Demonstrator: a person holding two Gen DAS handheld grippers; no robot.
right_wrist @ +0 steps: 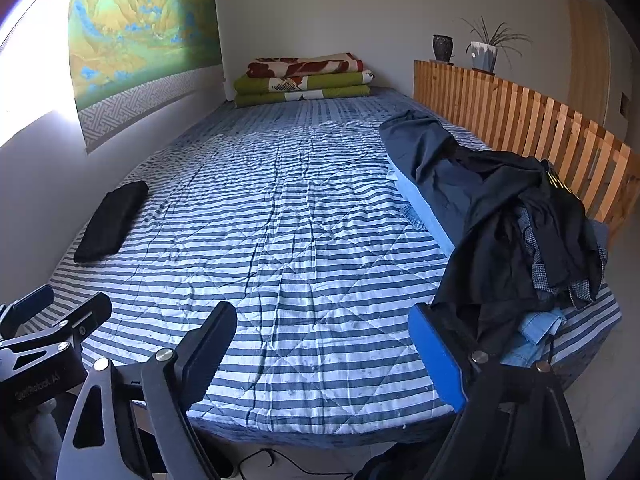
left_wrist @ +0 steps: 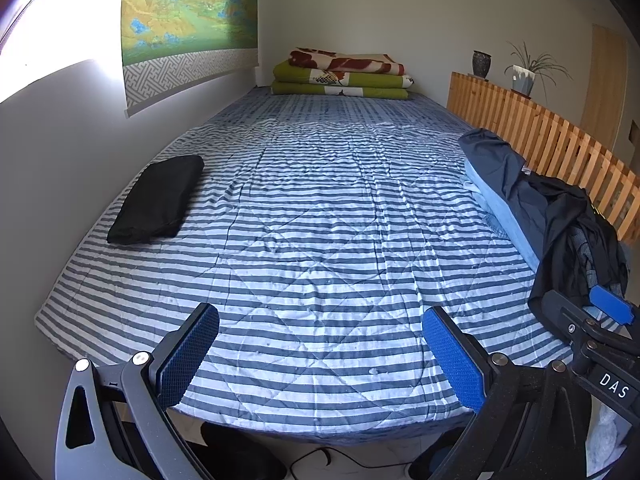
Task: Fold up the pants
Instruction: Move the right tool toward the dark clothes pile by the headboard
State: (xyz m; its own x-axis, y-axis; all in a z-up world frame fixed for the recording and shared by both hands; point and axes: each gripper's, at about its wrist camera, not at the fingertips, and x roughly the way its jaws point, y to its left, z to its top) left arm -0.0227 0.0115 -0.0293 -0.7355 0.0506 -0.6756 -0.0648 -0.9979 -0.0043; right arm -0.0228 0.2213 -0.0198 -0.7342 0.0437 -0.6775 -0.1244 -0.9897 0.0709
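A folded black garment (left_wrist: 158, 199) (right_wrist: 111, 221) lies flat on the striped bed near the left wall. A heap of unfolded dark pants and other clothes (left_wrist: 568, 220) (right_wrist: 516, 220) sits on the bed's right side beside the wooden rail, draped over a light blue pillow (left_wrist: 500, 208) (right_wrist: 424, 208). My left gripper (left_wrist: 320, 360) hangs open above the bed's near edge, nothing between its blue pads. My right gripper (right_wrist: 332, 354) is open too, its right finger close to the heap's front edge. The right gripper (left_wrist: 600, 320) shows at the right edge of the left wrist view.
The striped quilt (left_wrist: 320, 220) (right_wrist: 280, 220) covers the bed. Folded blankets (left_wrist: 344, 76) (right_wrist: 304, 80) are stacked at the far end. A slatted wooden rail (left_wrist: 540, 136) (right_wrist: 520, 120) runs along the right, with a vase and a potted plant (right_wrist: 484, 54) on it. A wall hanging (left_wrist: 188, 20) is at left.
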